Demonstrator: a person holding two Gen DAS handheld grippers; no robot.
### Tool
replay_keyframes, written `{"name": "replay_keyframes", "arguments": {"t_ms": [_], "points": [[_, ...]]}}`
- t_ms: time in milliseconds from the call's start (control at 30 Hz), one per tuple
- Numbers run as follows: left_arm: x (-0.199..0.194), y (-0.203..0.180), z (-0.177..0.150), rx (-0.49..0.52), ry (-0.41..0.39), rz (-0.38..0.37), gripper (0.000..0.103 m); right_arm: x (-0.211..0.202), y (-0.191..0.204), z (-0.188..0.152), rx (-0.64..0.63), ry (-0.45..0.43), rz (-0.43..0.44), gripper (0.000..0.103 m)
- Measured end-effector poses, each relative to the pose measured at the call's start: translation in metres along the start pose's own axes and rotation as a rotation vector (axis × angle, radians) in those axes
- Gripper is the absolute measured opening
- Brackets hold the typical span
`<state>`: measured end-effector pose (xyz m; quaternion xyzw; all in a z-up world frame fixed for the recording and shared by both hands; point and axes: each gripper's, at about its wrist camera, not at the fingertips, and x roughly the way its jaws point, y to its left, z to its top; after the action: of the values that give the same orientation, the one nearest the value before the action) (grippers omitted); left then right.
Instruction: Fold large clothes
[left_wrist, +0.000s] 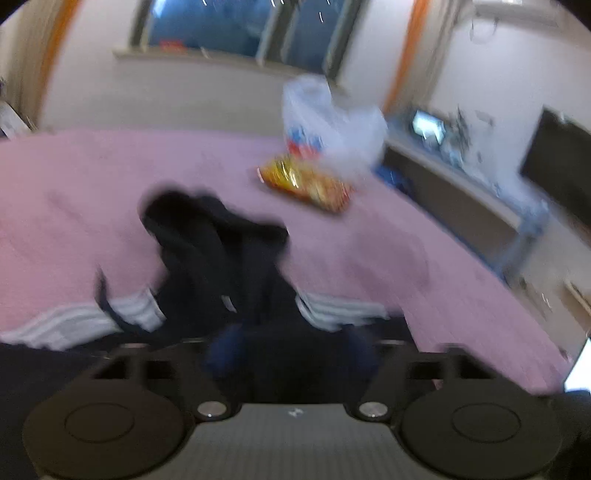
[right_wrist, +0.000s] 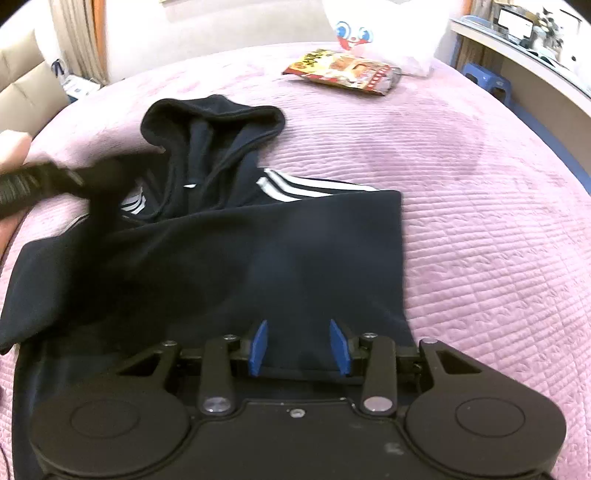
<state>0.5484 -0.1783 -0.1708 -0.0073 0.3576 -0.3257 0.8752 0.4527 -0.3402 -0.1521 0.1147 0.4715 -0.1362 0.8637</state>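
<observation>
Spread across a pink quilted bedspread (right_wrist: 461, 206): a dark navy hooded sweatshirt of soft fleece with white sleeve stripes (right_wrist: 229, 258), hood toward the far side, lower body already doubled up over the chest, one striped sleeve peeking out at the right. Beyond it, well apart, a glossy red-and-yellow snack packet (right_wrist: 343, 72) and a white plastic bag with a cartoon face (right_wrist: 369, 37).

Right tongs (right_wrist: 299, 347): blue pads parted, a folded hem edge lying between them, no visible pinch on the cloth — released, by the look of it. Left tongs (left_wrist: 291, 350): badly blurred in their own view, pads spread wide over dark fabric, nothing clamped; seen from the right view as a dark smear (right_wrist: 55, 181) over the left shoulder.

Likely handling: limp, fairly thick, moderately heavy for cloth; drapes and sags when lifted, clings slightly to the quilt, no risk of breakage. Layers apt to slide apart if only the top ply gets caught. Best held at doubled edges or corners — hem fold, shoulder seam, cuff — pinching every layer together, both sides level to keep the fold square.
</observation>
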Motion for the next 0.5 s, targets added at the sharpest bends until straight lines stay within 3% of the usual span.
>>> {"name": "replay_keyframes", "arguments": {"t_ms": [133, 233, 333, 500], "points": [[0.005, 0.024, -0.030, -0.037, 0.082, 0.061, 0.073, 0.011, -0.013, -0.006, 0.032, 0.023, 0.030, 0.058], [-0.020, 0.054, -0.058, -0.132, 0.131, 0.071, 0.072, 0.022, -0.009, -0.005, 0.051, 0.026, 0.084, 0.065], [-0.048, 0.078, -0.075, -0.153, 0.172, 0.147, 0.070, 0.030, 0.001, 0.005, 0.068, 0.006, 0.167, 0.075], [-0.081, 0.108, -0.084, -0.217, 0.196, 0.244, 0.070, 0.061, 0.029, 0.033, 0.106, -0.002, 0.289, 0.078]]}}
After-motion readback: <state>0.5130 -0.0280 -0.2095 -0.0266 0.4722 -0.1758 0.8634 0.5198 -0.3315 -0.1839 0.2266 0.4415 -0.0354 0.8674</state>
